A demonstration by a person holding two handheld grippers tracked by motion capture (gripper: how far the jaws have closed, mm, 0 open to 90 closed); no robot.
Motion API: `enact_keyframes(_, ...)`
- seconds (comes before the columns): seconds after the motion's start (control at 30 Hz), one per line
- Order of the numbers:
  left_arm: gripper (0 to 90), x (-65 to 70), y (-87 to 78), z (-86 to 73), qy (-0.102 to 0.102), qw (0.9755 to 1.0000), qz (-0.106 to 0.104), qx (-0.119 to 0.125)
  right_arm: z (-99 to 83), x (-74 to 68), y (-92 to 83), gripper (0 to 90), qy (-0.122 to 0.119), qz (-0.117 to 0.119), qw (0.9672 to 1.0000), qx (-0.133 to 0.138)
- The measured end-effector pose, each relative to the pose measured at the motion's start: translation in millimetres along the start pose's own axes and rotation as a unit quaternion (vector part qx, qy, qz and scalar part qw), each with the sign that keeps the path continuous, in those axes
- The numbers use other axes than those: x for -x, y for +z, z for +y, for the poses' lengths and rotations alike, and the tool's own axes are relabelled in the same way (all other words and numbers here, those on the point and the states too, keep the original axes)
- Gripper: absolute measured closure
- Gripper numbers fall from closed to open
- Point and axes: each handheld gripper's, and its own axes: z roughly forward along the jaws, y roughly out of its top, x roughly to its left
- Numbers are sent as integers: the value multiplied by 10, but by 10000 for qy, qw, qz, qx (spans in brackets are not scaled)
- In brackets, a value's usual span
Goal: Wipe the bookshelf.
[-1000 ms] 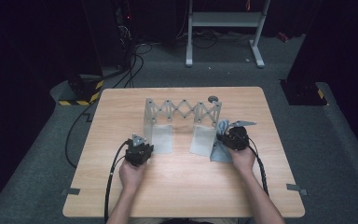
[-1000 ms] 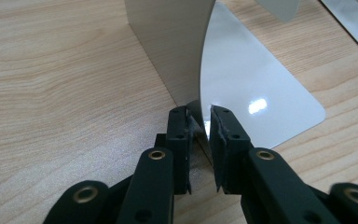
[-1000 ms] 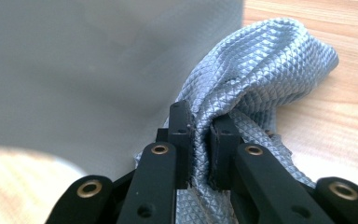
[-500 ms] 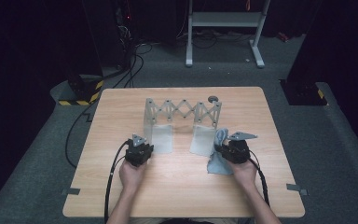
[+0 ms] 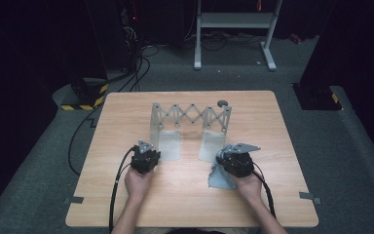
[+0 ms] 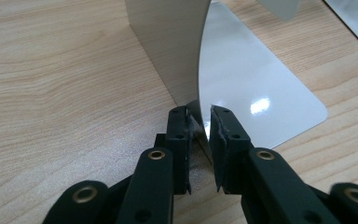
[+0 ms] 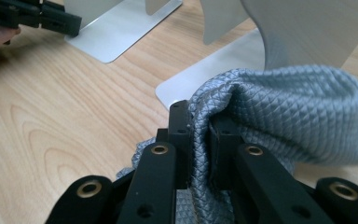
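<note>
Two grippers work at our pale wooden table (image 5: 185,195). Our right gripper (image 7: 198,122) has its jaws clamped on a grey quilted cloth (image 7: 298,112) with a diamond-stitch weave; the cloth bunches up between them near the table's right front, just beside the right foot (image 5: 209,146) of a grey metal scissor-lattice rack (image 5: 190,117). Our left gripper (image 6: 198,122) pinches the thin edge of the rack's left foot plate (image 6: 247,88). We read no writing anywhere. A small dark round knob (image 5: 222,103) lies behind the rack.
</note>
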Motion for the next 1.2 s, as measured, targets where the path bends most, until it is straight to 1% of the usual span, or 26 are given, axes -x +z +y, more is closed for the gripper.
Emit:
enact_keyframes(0.2, 777, 4, 0, -1, 2, 10000, 11, 5, 33, 32, 60, 828, 119, -158, 9997, 138)
enact_keyframes(0.33, 777, 2, -1, 0, 2, 10000, 9, -1, 32, 66, 68, 828, 171, -362, 9990, 188)
enact_keyframes(0.37, 777, 4, -1, -1, 7, 10000, 12, -2, 31, 89, 61, 828, 233, -416, 9986, 207)
enact_keyframes(0.5, 777, 1, -1, 0, 0, 10000, 6, -3, 26, 185, 31, 827, 336, -572, 9975, 243)
enact_keyframes(0.63, 777, 0, -1, 0, -4, 10000, 4, -1, 17, 303, -2, 827, 476, -756, 9956, 287)
enact_keyframes(0.67, 777, 0, -1, 0, -6, 10000, 3, -1, 15, 328, -7, 828, 474, -790, 9953, 285)
enact_keyframes(0.7, 777, 1, -1, -1, -6, 10000, 5, -1, 14, 357, -13, 828, 525, -832, 9947, 304)
enact_keyframes(0.73, 777, 1, -1, -1, -6, 10000, 5, -1, 14, 357, -13, 828, 525, -832, 9947, 304)
enact_keyframes(0.8, 777, -3, -1, 0, -11, 10000, 1, 0, 7, 466, -51, 828, 678, -975, 9922, 366)
enact_keyframes(0.83, 777, -3, -1, 0, -13, 10000, -2, 0, 9, 488, -62, 828, 678, -993, 9921, 371)
enact_keyframes(0.93, 777, -4, 0, 0, -20, 10000, -9, 1, 30, 523, -114, 828, 727, -1076, 9907, 411)
enact_keyframes(1.1, 777, -6, 0, -1, -28, 10000, -16, 1, 122, 562, -270, 828, 724, -1229, 9879, 612)
enact_keyframes(1.2, 777, -6, 0, 0, -25, 10000, -14, 1, 180, 565, -343, 828, 678, -1279, 9872, 667)
